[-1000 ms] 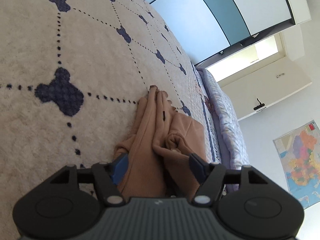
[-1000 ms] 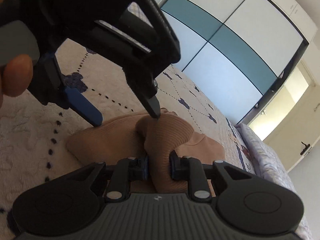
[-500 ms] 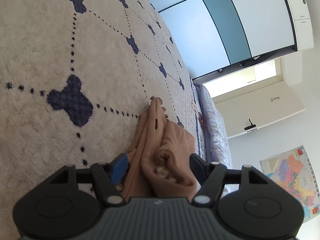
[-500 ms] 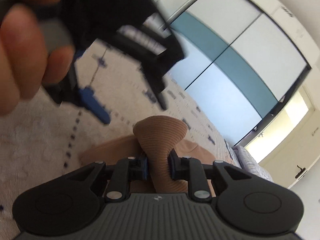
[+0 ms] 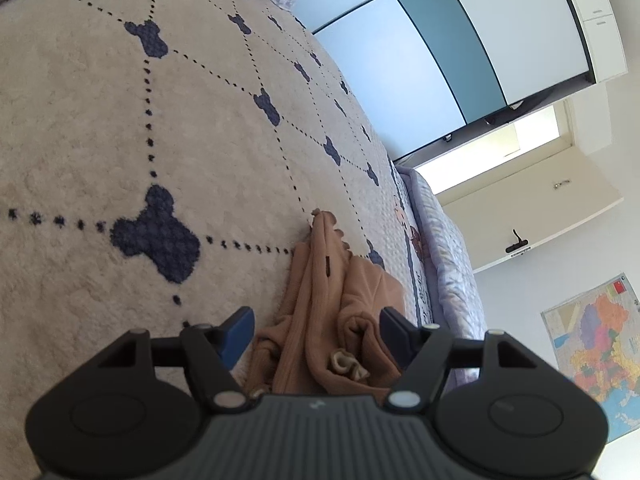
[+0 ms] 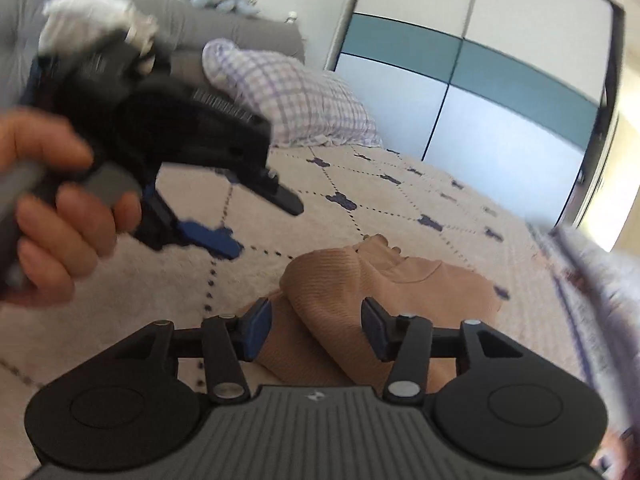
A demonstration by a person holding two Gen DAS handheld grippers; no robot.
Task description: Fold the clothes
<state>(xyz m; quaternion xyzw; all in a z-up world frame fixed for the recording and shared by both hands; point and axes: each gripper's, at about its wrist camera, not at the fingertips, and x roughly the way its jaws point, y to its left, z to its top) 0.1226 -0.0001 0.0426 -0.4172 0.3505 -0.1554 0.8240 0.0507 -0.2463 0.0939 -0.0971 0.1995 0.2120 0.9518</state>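
A tan ribbed garment (image 5: 332,312) lies bunched on the cream bedspread (image 5: 120,120) with dark blue bear shapes. It also shows in the right wrist view (image 6: 384,292) as a folded heap. My left gripper (image 5: 316,330) is open just above the near end of the garment, its jaws wide on either side. My right gripper (image 6: 316,330) is open with the garment's ribbed fold lying loose between its jaws. The left gripper also shows in the right wrist view (image 6: 260,216), held in a hand at the left, blurred.
A checked pillow (image 6: 296,100) lies at the head of the bed by a grey headboard (image 6: 224,32). Teal and white wardrobe doors (image 5: 440,40) stand beyond the bed. The bed's edge with a lilac sheet (image 5: 444,248) runs along the right.
My right gripper has opened and let go of the ribbed fold, which now rests on the heap. My left gripper has pulled back and away to the left, still open.
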